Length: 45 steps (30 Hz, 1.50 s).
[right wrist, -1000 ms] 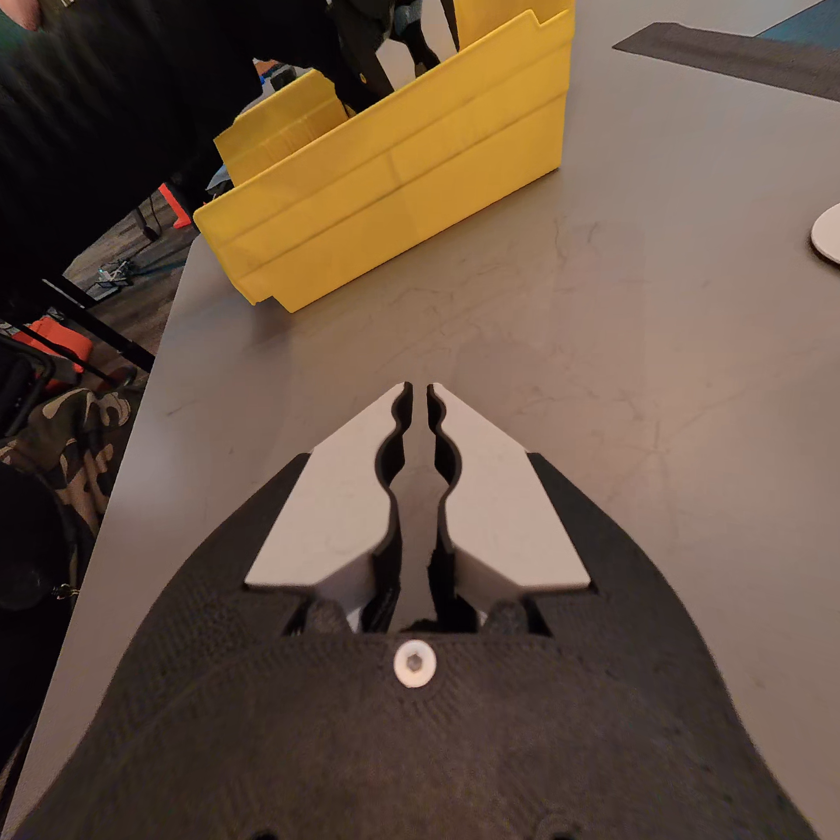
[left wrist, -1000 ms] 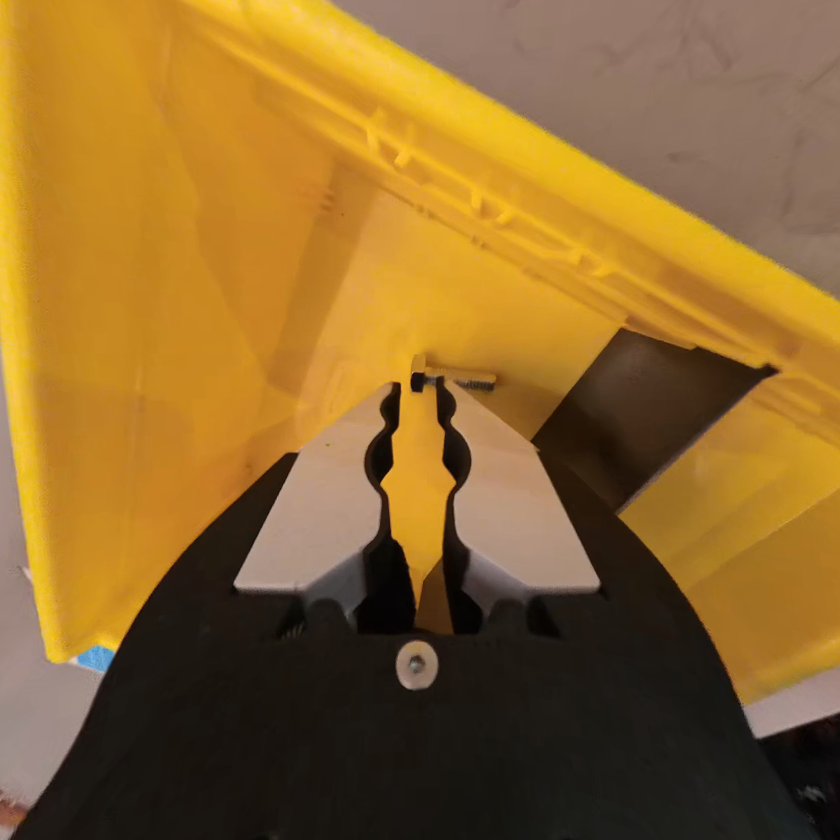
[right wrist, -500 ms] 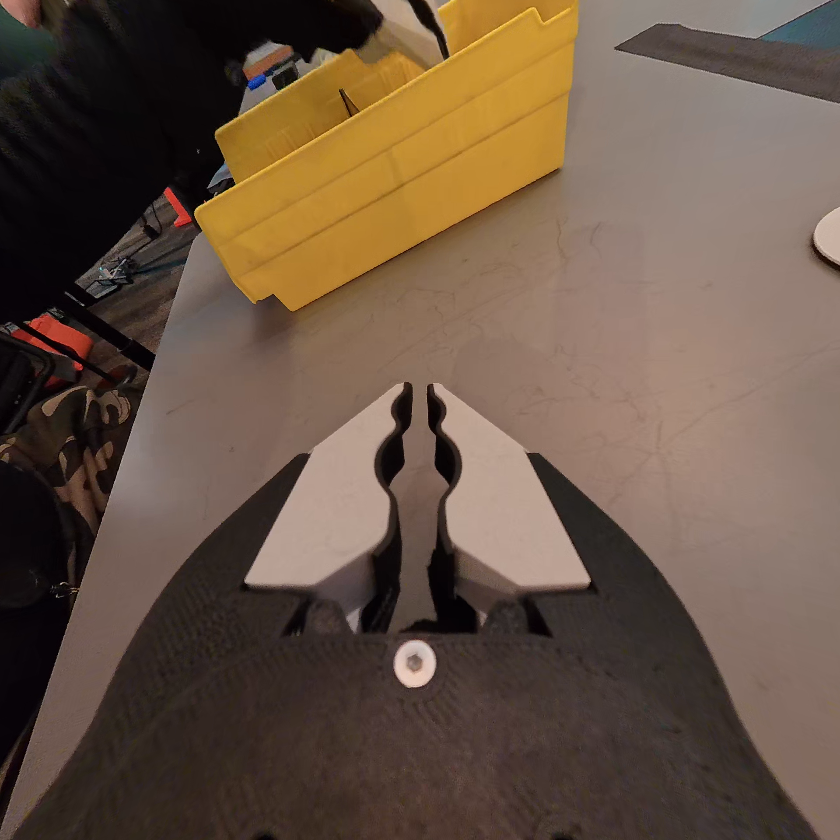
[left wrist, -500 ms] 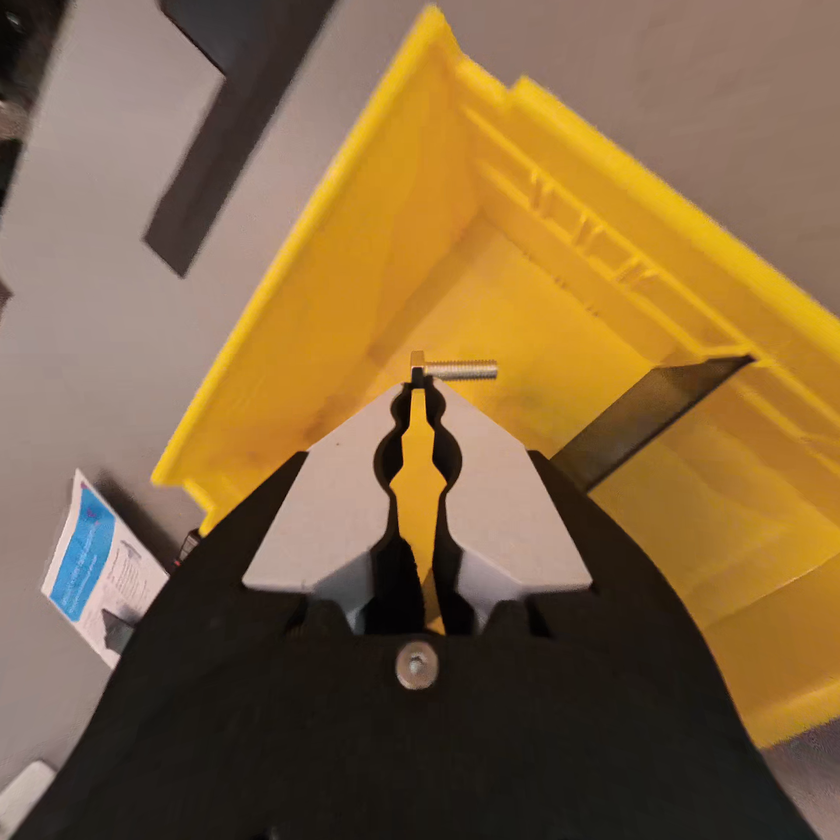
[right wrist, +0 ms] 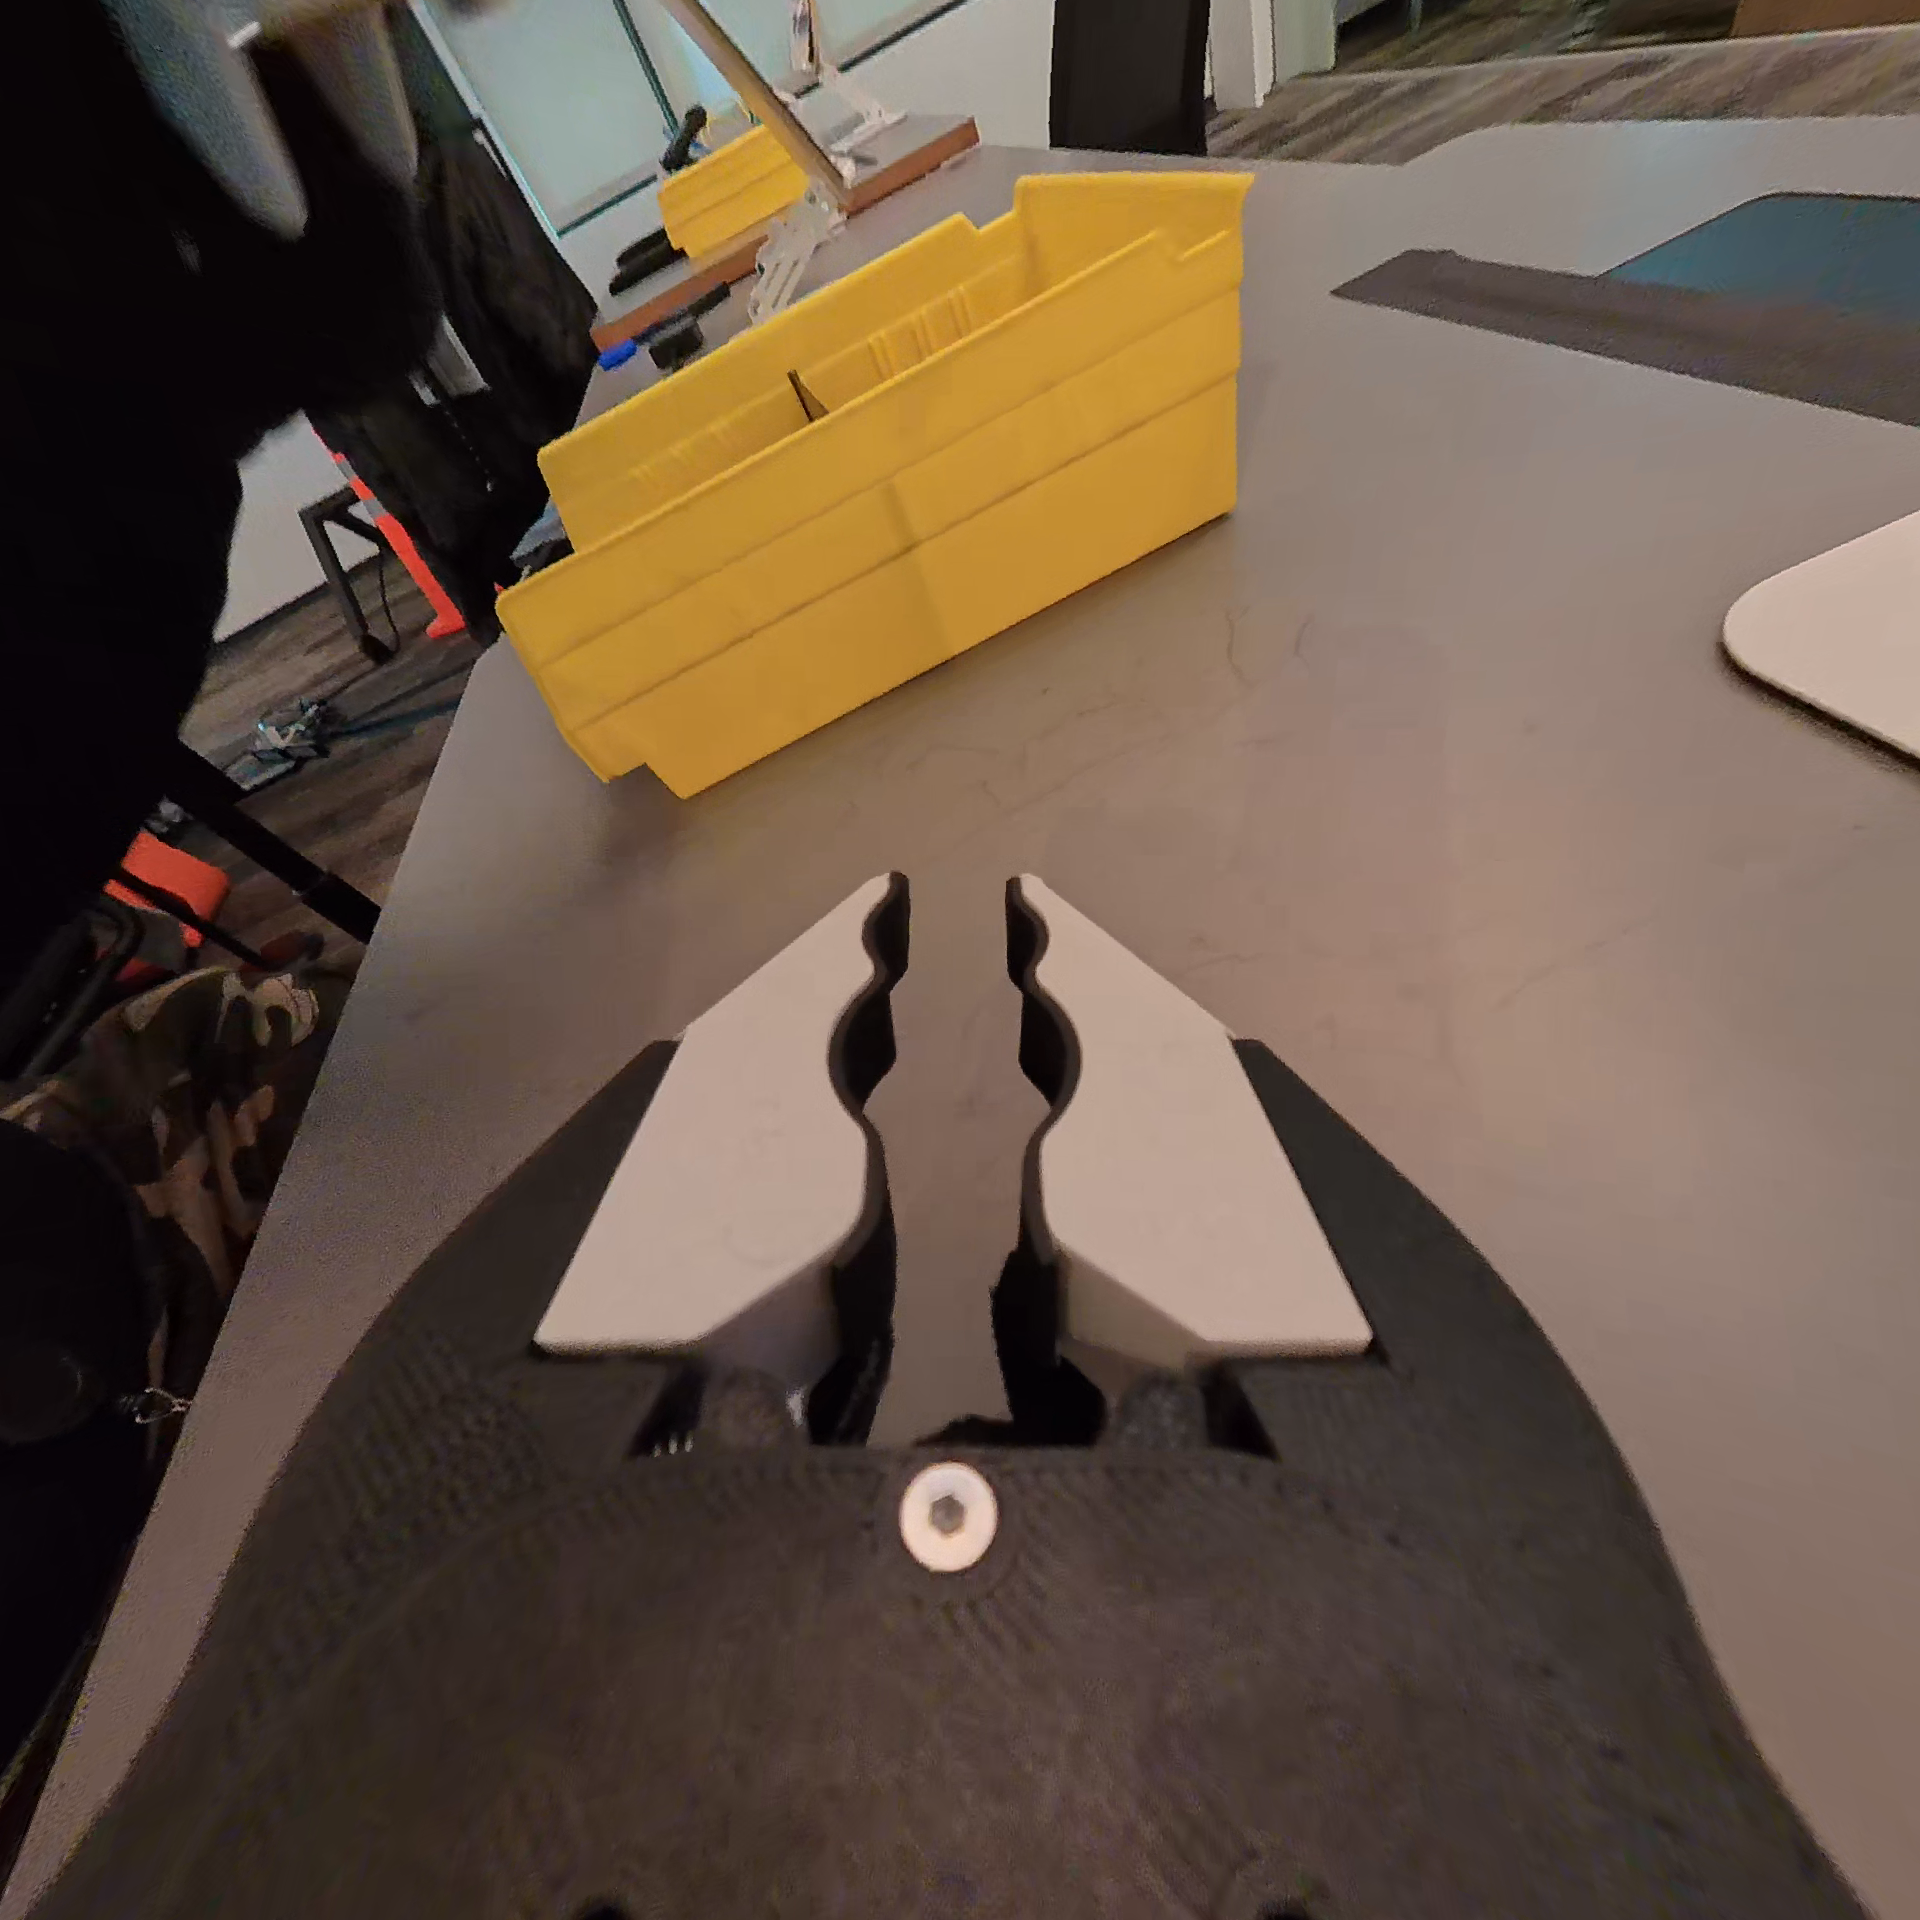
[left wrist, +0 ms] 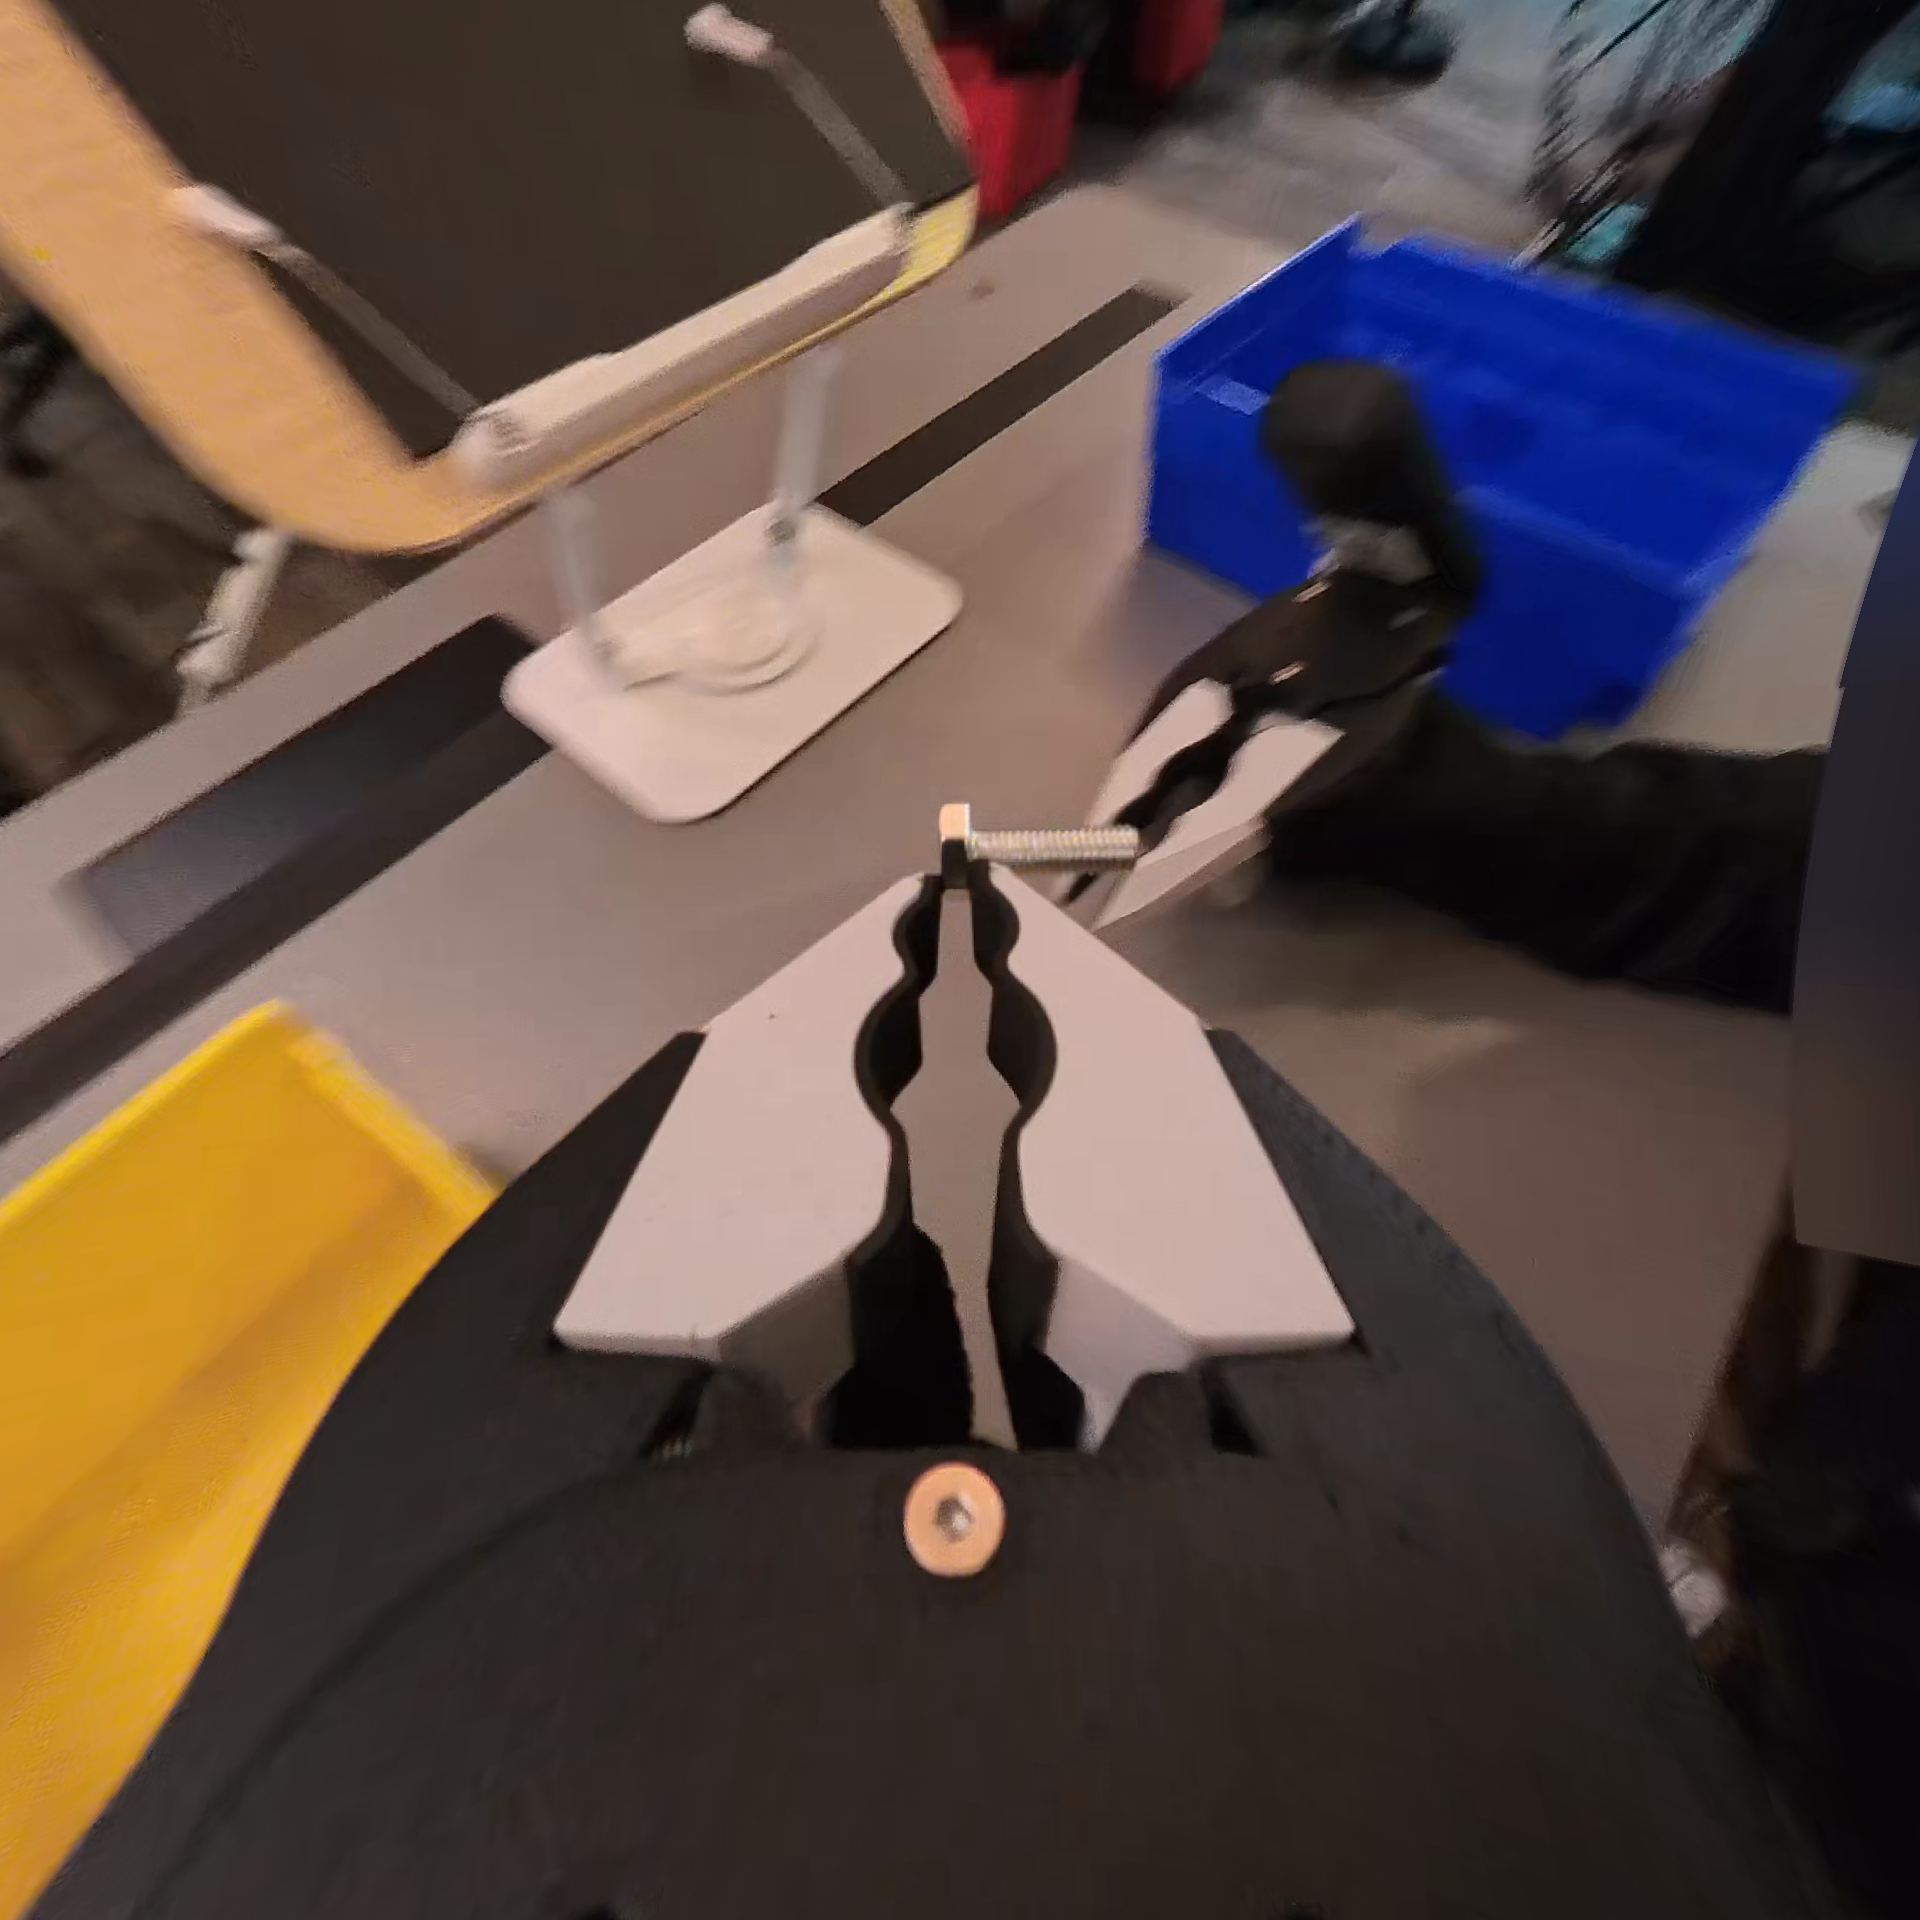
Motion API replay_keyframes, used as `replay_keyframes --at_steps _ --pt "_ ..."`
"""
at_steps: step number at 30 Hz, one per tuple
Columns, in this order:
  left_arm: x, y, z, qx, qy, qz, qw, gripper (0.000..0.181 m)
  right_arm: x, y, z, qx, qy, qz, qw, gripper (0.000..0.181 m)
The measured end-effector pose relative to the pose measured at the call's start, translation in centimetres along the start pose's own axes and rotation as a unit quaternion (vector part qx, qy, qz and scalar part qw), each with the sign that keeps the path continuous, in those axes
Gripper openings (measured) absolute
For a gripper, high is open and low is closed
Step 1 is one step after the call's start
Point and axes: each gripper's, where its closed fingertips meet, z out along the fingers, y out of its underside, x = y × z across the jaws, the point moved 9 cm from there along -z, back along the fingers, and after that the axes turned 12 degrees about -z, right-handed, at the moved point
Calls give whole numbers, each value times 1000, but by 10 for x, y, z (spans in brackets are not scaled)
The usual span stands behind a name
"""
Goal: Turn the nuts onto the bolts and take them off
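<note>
The left gripper [left wrist: 956, 883] is clamped by its fingertips on the head of a silver bolt [left wrist: 1039, 840], whose threaded shank sticks out sideways to the right, above the grey table [left wrist: 1403, 1122]. Beyond the bolt's free end, the right gripper [left wrist: 1164, 842] lies low over the table with its jaws parted and nothing between them. The yellow bin [right wrist: 914, 540] sits on the table well ahead of the right gripper; a dark divider stands inside it. A blue bin [left wrist: 1558, 488] lies behind the right gripper, and a white stand base [left wrist: 727, 675] rests beyond the bolt to the left.
</note>
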Motion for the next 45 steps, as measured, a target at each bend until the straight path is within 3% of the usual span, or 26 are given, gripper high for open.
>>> replay_keyframes --at_steps 2,5,12,19,24,30,35,39,42,45 --pt "27 8 30 14 68 -31 997 4 4 -1 -4 13 3 10 1000 18" --pt "44 26 72 13 103 -72 992 4 12 -1 -14 34 20 27 999 23" --pt "23 73 126 26 164 -251 954 4 31 -3 -43 109 59 68 990 31" --pt "-4 106 140 25 186 -363 913 4 21 -11 -40 119 33 9 992 35" --pt "-11 107 140 27 210 -393 895 4 1 -15 -25 83 3 -68 994 36" --pt "-10 109 143 21 256 -423 869 3 -2 -9 -16 22 32 -112 993 24" --pt "-10 109 144 15 264 -426 865 3 -6 -10 -16 19 33 -123 992 12" --pt "-5 109 143 18 263 -411 873 4 3 -8 -22 34 29 -78 996 7" --pt "3 111 135 22 223 -384 896 14 16 -2 -27 26 45 -32 998 7" --pt "28 103 112 29 189 -300 935 11 23 8 -25 -21 47 -6 999 7"
